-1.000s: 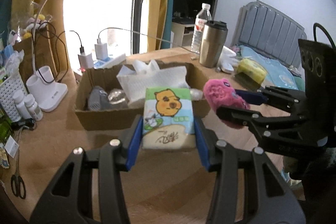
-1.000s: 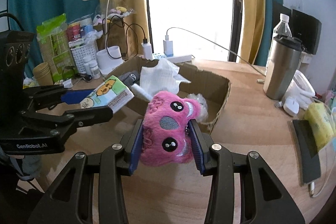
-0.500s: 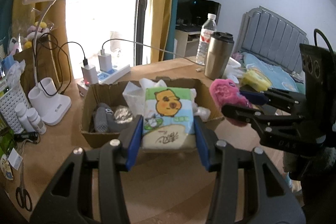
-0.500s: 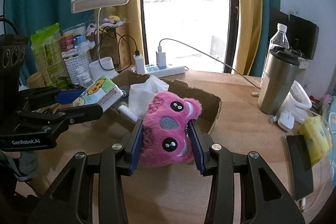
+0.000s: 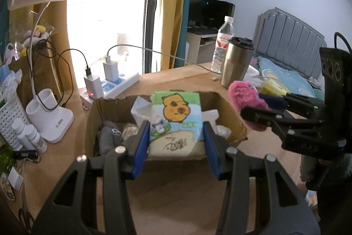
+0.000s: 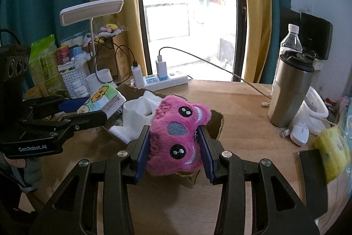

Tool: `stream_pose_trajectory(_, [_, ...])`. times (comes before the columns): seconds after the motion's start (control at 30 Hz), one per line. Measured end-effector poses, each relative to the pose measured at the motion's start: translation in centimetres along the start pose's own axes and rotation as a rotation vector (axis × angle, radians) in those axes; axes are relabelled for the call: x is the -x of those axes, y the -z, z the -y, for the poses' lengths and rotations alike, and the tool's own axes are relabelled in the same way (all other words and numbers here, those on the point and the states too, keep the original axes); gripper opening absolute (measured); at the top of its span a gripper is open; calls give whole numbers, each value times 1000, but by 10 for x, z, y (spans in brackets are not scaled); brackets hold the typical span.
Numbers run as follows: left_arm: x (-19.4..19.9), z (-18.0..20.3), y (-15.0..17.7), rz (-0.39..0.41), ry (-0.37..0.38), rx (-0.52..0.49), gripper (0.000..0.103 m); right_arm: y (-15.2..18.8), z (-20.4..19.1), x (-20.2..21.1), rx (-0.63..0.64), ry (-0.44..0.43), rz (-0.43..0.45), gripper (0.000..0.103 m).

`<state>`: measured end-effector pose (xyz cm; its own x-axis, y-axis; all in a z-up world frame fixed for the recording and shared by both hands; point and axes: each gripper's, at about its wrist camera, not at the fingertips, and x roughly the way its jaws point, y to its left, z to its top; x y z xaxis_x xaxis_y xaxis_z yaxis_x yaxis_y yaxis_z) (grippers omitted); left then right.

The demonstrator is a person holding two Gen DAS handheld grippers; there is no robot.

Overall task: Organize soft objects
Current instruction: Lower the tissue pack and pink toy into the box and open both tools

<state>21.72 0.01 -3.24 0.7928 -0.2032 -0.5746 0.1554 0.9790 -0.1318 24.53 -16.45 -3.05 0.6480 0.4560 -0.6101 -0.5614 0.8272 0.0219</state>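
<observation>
Sunlit worktop [image 5: 187, 195] below, I have carried the tissue pack [image 5: 176, 122] clamped in my left gripper [image 5: 176, 142] and the pink plush [image 6: 176, 136] clamped in my right gripper [image 6: 175, 147] forward over the cardboard box [image 5: 228, 111], so dropping them in looks next.

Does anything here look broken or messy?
Yes, a bit. The cardboard box has ragged, torn edges, and the white tissue inside is crumpled and pokes above its rim. Nothing looks spilled. The tissue pack sits squarely in the left tongs, and the pink plush toy in the right tongs.
</observation>
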Motion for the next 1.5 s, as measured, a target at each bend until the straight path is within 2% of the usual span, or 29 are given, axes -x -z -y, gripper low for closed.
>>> stream_pose_trajectory(0.73, [-55, -8, -20, -29, 12, 18, 48, -18, 23, -39, -36, -12, 0, 45])
stream_pose_trajectory(1.23, [-95, -8, -19, -83, 38, 12, 49, -15, 35, -68, -57, -16, -45, 45])
stream_pose_trajectory(1.4, [-103, -5, -19, -120, 13, -6, 51, -12, 34, -74, -54, -11, -67, 60])
stream_pose_trajectory(1.5, [-95, -2, -21, -98, 16, -16, 54, -12, 34, -71, -54, -9, -62, 61])
